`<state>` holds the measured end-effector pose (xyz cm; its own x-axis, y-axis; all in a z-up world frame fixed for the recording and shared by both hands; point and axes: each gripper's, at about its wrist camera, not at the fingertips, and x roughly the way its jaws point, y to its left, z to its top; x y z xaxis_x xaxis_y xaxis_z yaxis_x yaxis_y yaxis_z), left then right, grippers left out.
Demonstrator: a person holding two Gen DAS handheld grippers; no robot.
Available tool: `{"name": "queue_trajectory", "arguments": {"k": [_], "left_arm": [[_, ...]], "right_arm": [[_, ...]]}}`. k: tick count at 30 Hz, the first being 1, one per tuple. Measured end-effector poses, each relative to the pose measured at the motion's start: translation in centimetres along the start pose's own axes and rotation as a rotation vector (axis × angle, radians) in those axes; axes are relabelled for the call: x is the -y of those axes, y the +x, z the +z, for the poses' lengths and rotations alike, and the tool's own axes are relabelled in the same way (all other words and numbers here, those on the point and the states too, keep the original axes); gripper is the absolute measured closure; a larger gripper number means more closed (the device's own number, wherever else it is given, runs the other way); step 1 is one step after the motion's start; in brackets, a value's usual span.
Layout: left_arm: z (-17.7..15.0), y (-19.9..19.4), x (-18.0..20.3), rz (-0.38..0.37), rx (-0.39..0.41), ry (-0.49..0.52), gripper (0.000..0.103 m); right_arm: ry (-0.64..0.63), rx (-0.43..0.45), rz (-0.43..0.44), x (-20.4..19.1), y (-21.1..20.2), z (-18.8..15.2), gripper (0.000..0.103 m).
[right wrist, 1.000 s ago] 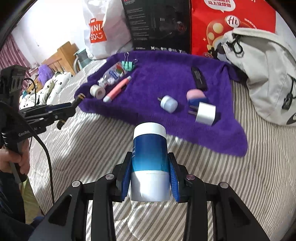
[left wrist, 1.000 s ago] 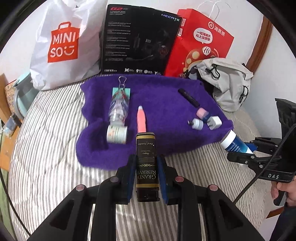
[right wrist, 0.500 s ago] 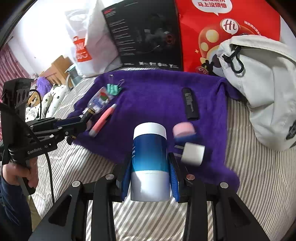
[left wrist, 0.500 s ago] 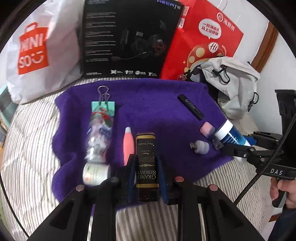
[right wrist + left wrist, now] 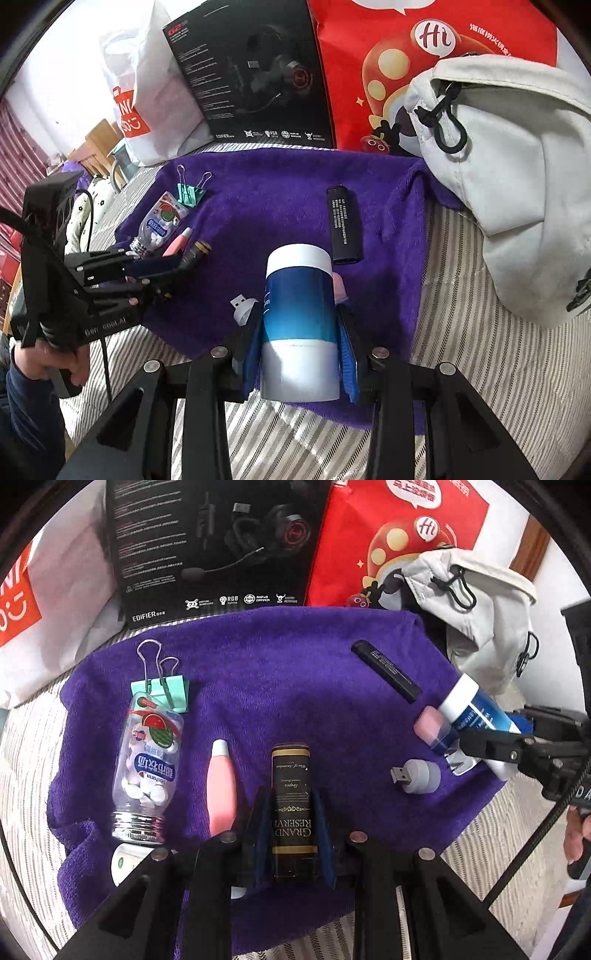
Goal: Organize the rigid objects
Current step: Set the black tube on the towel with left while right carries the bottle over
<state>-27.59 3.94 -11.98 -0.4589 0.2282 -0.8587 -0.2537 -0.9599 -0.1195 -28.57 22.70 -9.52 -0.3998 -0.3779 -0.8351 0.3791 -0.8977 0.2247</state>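
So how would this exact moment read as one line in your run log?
left gripper: shut on black box | right gripper: shut on blue bottle | both over purple towel | nothing set down yet

Looks like a home bedroom: striped mattress [image 5: 480,369], purple fleece towel [image 5: 295,686], white shopping bag [image 5: 55,590], grey backpack [image 5: 517,184].

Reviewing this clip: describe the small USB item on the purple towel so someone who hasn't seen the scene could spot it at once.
Find the purple towel spread on the striped bed. Near its right front edge lies the USB plug, a stubby pale grey-lilac cylinder. Its bare metal USB connector sticking out of one end sets it apart from the pink-capped item just behind it.
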Motion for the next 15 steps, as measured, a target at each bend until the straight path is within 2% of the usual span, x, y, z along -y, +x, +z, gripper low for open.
{"name": "queue_trajectory", "arguments": {"k": [7, 11, 15], "left_arm": [[-0.2, -0.2, 0.9, 0.032, -0.003, 0.044, 0.079], [-0.2, -0.4, 0.6, -0.018, -0.006, 0.025, 0.067], [-0.4, -0.4, 0.4, -0.022, -0.004, 0.022, 0.066]], "right_arm": [[0.003, -0.001, 0.012, 0.0, 0.9, 0.7, 0.067], [0.000, 0.002, 0.015, -0.2, 1.1, 1.2, 0.067], [-0.005, 0.002, 0.012, -0.3, 1.2, 1.6, 0.067]]}}
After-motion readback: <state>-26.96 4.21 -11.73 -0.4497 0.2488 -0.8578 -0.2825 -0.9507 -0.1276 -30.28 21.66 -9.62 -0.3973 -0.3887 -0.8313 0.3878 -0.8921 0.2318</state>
